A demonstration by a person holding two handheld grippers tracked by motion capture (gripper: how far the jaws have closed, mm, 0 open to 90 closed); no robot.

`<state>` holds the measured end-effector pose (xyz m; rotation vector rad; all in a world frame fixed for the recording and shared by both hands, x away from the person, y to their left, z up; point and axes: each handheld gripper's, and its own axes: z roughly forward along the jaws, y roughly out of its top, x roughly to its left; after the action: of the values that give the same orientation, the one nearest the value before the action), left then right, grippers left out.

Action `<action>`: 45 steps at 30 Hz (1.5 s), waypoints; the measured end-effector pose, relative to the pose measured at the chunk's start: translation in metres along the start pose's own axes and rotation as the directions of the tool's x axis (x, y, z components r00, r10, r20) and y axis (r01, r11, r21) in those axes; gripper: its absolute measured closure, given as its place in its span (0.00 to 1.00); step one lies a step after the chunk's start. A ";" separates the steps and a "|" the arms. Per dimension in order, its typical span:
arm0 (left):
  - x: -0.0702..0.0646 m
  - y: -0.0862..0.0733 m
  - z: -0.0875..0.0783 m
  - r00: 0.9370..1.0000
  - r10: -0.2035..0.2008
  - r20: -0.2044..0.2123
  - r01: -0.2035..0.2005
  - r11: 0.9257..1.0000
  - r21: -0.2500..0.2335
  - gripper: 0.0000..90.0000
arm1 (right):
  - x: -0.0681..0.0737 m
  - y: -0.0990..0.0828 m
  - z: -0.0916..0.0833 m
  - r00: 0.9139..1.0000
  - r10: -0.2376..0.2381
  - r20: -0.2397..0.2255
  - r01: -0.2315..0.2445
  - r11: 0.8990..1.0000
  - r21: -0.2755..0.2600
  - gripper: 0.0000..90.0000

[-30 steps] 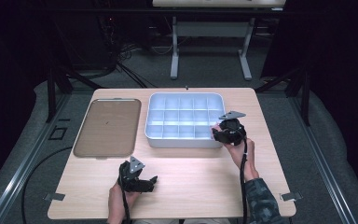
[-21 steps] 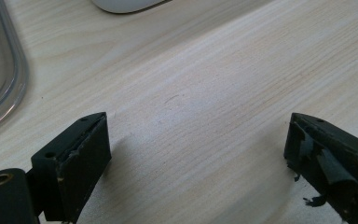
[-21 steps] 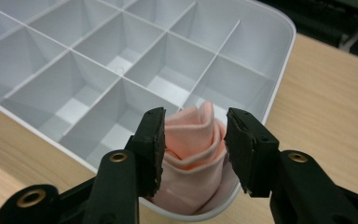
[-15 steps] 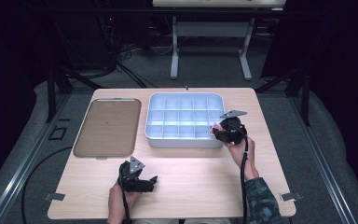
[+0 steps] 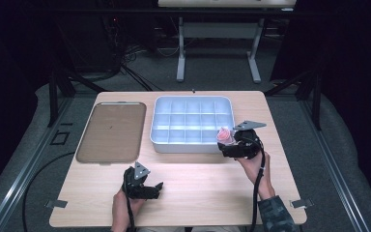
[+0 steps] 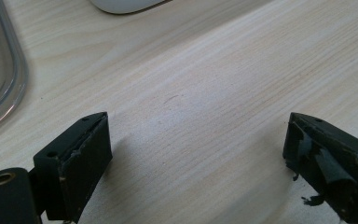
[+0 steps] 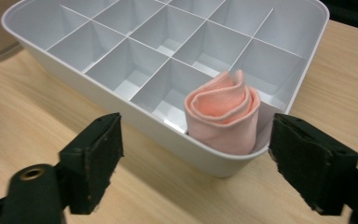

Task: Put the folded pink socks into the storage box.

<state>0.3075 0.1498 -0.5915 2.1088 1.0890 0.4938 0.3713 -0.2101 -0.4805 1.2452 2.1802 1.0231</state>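
A rolled pink cloth point(image 7: 224, 119), soft and matte with its spiral end facing up, is being seen standing on its long axis, roughly upright, in the corner compartment of the white moulded plastic divided tray point(image 7: 98, 95), at centre right of the right gripper view. The right gripper point(image 7: 214, 163) is being held released, its jaws having just been opening, nothing clamped between them, just before the tray's corner. The left gripper point(image 6: 196, 154) is being held wide apart over bare pale woodgrain table point(image 6: 214, 84); no writing is being read anywhere.

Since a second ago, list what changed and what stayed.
The right gripper has just been opening its jaws and drawn back from the white divided box, leaving the rolled pink cloth standing in the near corner compartment. The left gripper, brown tray and box stayed put.
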 end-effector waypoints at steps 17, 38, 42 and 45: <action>0.000 0.000 0.000 1.000 0.003 0.000 -0.003 1.000 0.001 0.08 | 0.019 -0.050 -0.025 0.999 -0.002 -0.036 0.001 1.000 -0.025 0.03; 0.000 0.000 0.000 1.000 0.011 -0.003 -0.011 1.000 0.000 0.09 | 0.012 -0.134 -0.001 0.994 0.102 -0.037 -0.101 0.995 0.022 0.00; 0.000 0.000 0.000 1.000 0.006 -0.002 -0.006 1.000 0.000 0.09 | 0.010 -0.136 -0.001 0.992 0.115 -0.043 -0.115 0.993 0.011 0.00; 0.000 0.000 -0.001 1.000 0.011 -0.004 -0.011 1.000 0.001 0.09 | 0.010 -0.137 0.001 0.992 0.121 -0.029 -0.121 0.992 0.024 0.00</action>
<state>0.3070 0.1496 -0.5910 2.1160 1.0811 0.5032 0.2920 -0.2453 -0.5867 1.3951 2.1665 1.0750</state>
